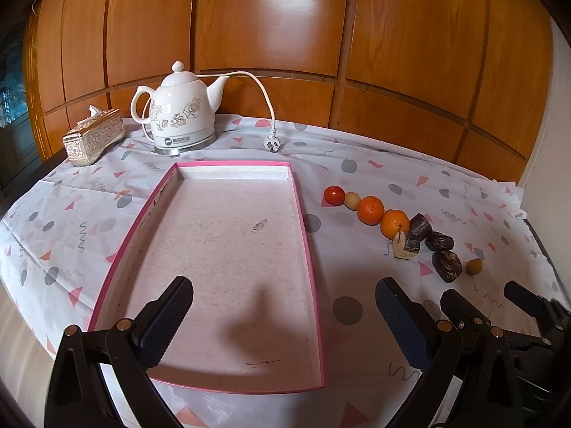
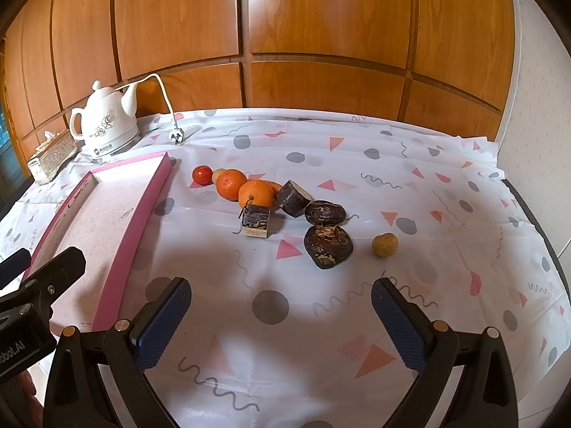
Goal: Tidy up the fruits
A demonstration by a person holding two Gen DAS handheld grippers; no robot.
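With both the left hand-held gripper point(image 1: 283, 315) and right hand-held gripper point(image 2: 280, 315) hanging released and empty, we are lining up on the fruits point(image 2: 255, 192) rowed on the desk point(image 2: 410, 164) beside the empty pink tray point(image 1: 228, 249), ideally taking the outermost yellow ball point(image 2: 385, 245) first.

fruits point(image 2: 257, 192): loose row on cloth | pink tray point(image 1: 307, 228): empty, beside

Glossy wood-panel wall point(image 1: 271, 18); patterned tablecloth point(image 2: 357, 321).
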